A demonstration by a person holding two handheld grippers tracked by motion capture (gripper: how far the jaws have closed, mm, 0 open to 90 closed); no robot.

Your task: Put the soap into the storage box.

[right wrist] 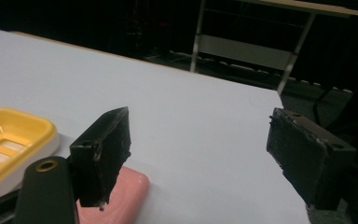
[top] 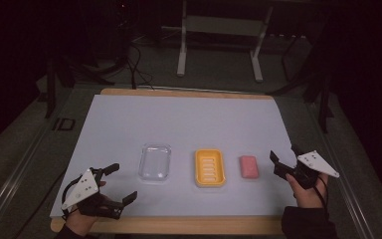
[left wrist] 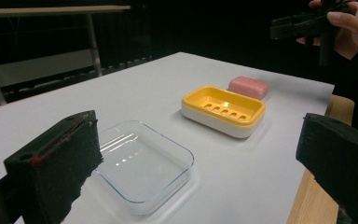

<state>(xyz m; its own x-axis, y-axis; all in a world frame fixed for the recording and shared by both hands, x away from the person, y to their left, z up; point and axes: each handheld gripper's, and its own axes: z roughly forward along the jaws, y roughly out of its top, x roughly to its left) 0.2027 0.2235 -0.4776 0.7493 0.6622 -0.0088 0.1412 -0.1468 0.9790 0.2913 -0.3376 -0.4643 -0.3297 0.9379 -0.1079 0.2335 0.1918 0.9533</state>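
A clear glass dish (top: 155,163) (left wrist: 142,163), a yellow soap tray (top: 210,168) (left wrist: 223,110) (right wrist: 9,140) and a pink soap bar (top: 248,167) (left wrist: 248,87) (right wrist: 126,196) lie in a row on the white sheet (top: 179,129). My left gripper (top: 121,182) (left wrist: 196,172) stands open at the front left corner, a little left of the glass dish, nothing between its jaws. My right gripper (top: 284,155) (right wrist: 200,149) is open just right of the soap bar and holds nothing. One finger (right wrist: 105,149) hangs over the bar's near edge.
The wooden table edge (top: 179,225) runs along the front. Beyond the table stands a metal frame (top: 219,45) on the floor, with cables (top: 137,69) at the back left. The far half of the white sheet is bare.
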